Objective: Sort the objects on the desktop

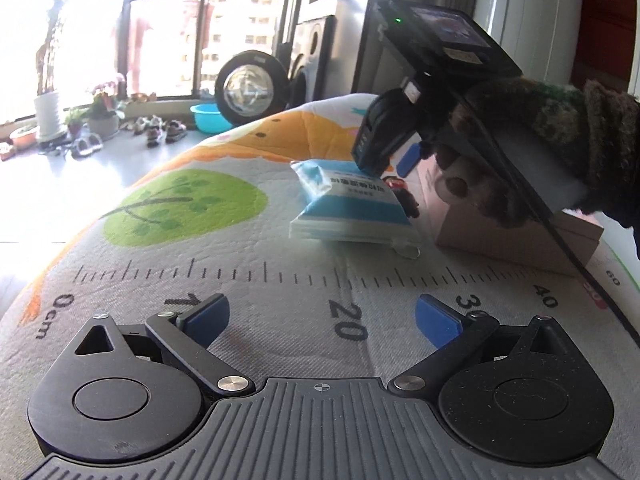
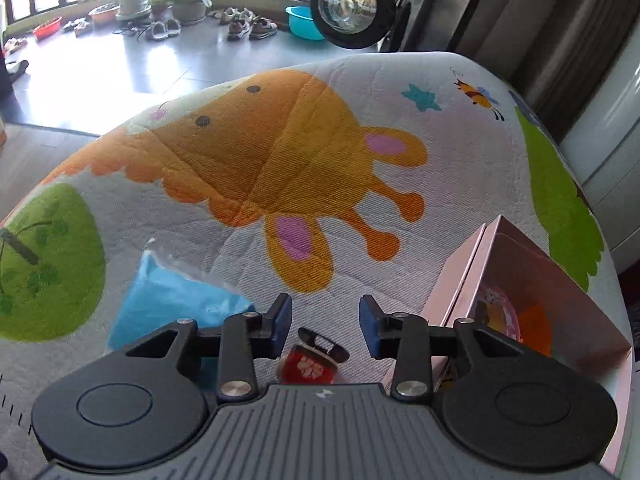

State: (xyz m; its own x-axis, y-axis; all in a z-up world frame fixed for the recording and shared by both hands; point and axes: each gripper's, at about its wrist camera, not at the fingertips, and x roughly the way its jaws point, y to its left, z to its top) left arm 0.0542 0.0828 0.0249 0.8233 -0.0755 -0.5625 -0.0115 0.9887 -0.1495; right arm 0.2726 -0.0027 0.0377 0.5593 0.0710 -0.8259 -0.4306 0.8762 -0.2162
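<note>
My left gripper [image 1: 324, 318] stands open over the ruler print on the mat, with nothing between its blue pads. A blue and white tissue pack [image 1: 348, 208] lies ahead of it. My right gripper [image 2: 326, 322] points steeply down with a moderate gap between its fingers. A small red item with a black clip [image 2: 310, 364] lies on the mat just below that gap, and the pads do not touch it. The tissue pack [image 2: 172, 304] is to its left and an open pink box [image 2: 520, 300] to its right. In the left wrist view, a hand in a fuzzy sleeve [image 1: 560, 136] holds the right gripper above the red item [image 1: 398, 186].
The cartoon mat [image 2: 304, 152] with its giraffe print drops off at the far and right edges. The pink box [image 1: 520, 240] stands at the mat's right side. Beyond are floor, shoes, plant pots, a blue basin [image 2: 304, 20] and a round washer door [image 2: 352, 2].
</note>
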